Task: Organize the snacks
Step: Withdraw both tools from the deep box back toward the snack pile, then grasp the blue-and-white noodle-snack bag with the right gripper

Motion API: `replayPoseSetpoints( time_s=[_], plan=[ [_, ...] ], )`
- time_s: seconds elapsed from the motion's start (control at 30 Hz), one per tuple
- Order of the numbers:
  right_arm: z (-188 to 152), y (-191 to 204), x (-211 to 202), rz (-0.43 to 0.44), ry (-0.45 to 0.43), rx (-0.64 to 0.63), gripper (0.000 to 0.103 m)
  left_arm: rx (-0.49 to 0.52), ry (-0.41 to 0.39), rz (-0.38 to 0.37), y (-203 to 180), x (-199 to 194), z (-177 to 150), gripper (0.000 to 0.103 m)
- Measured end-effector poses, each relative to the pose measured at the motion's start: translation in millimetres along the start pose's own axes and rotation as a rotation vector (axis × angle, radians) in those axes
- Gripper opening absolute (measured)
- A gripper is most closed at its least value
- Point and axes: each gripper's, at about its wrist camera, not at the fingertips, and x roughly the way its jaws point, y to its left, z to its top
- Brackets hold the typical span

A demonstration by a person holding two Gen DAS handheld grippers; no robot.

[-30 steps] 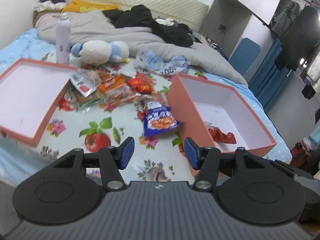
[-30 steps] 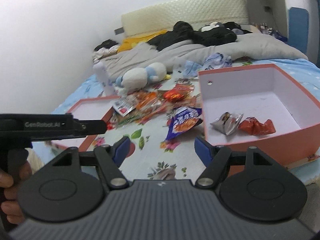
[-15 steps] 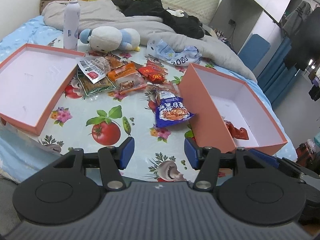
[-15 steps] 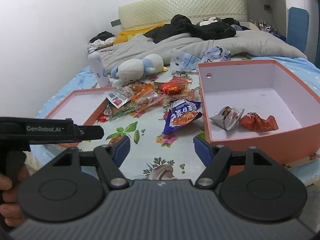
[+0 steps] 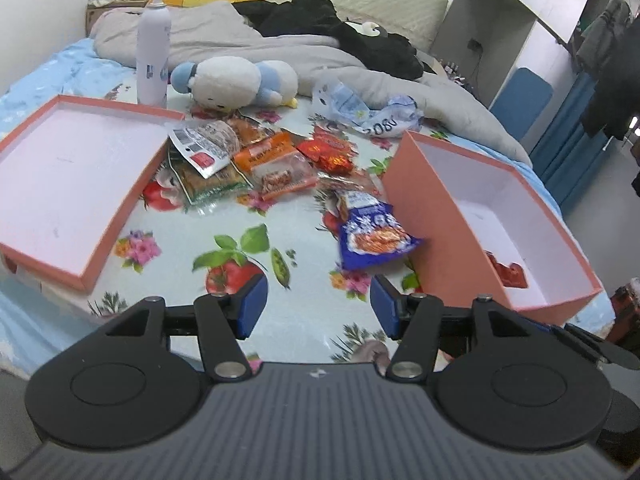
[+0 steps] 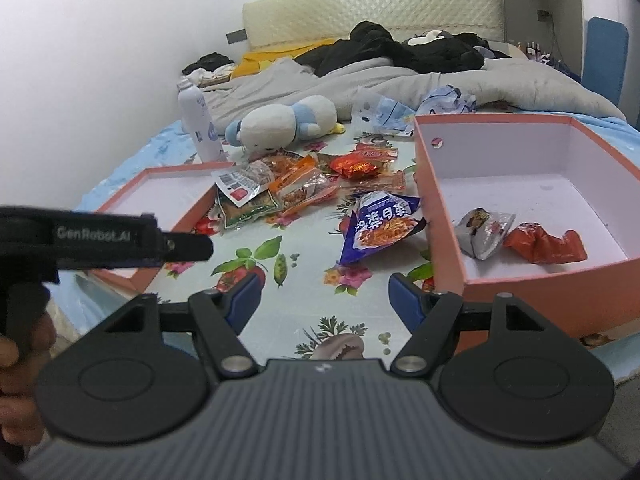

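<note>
Two hand-held claws hang over the near edge of a bed spread with a fruit-and-flower printed cloth (image 5: pixel 304 240), both with jaws wide apart and nothing between them. The left claw (image 5: pixel 318 306) sits low at the near edge, its blue pads (image 5: pixel 250 306) over the printed tomato; the right claw (image 6: pixel 324 302) hovers alongside it, also empty. Ahead of both claws, a blue snack packet (image 5: pixel 370 234) (image 6: pixel 380 226) lies on the cloth, touching the outer left wall of the deep orange box (image 5: pixel 436 216) (image 6: pixel 448 248), which stands at the bed's right side. From the right wrist view, that box holds a silver wrapper (image 6: pixel 482 230) and a red wrapper (image 6: pixel 544 242), lying just beside each other on its white floor near the front wall. Farther from the claws, toward the middle of the bed, a loose heap of snacks sits between the two boxes: a green packet (image 5: pixel 208 182), a white-labelled packet (image 5: pixel 202 146) on top of it, an orange packet (image 5: pixel 272 160) and a red foil packet (image 5: pixel 330 152). The shallow orange lid (image 5: pixel 64 184) (image 6: pixel 160 196) lies at the bed's left edge. Behind the heap are a plush toy (image 5: pixel 236 80), a white spray bottle (image 5: pixel 153 46) standing upright, and a crumpled plastic bag (image 5: pixel 360 110) against the grey duvet (image 5: pixel 224 32).
</note>
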Motion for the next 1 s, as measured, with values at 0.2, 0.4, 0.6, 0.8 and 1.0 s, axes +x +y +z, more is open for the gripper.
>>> replayPoseSetpoints(
  time_s=[0.2,0.4,0.6,0.8,1.0],
  plan=[
    [2.7,5.5,24.0,-0.008,0.005,-0.024,0.072,0.006,0.002,0.039,20.6,29.7,11.1,0.068],
    [11.8,17.7,60.8,-0.018,-0.002,-0.085,0.07,0.016,0.02,0.101,46.1,68.8,31.5,0.077],
    [23.2,22.0,103.4,-0.067,0.017,-0.119,0.068,0.05,0.04,0.136,63.1,115.9,57.2,0.077],
    [33.1,18.1,145.8,-0.117,0.037,-0.17,0.068,0.128,0.034,0.172,69.0,156.1,85.0,0.077],
    [41.7,13.0,183.1,-0.187,0.059,-0.257,0.068,0.176,0.045,0.087,60.7,193.5,115.1,0.077]
  ],
)
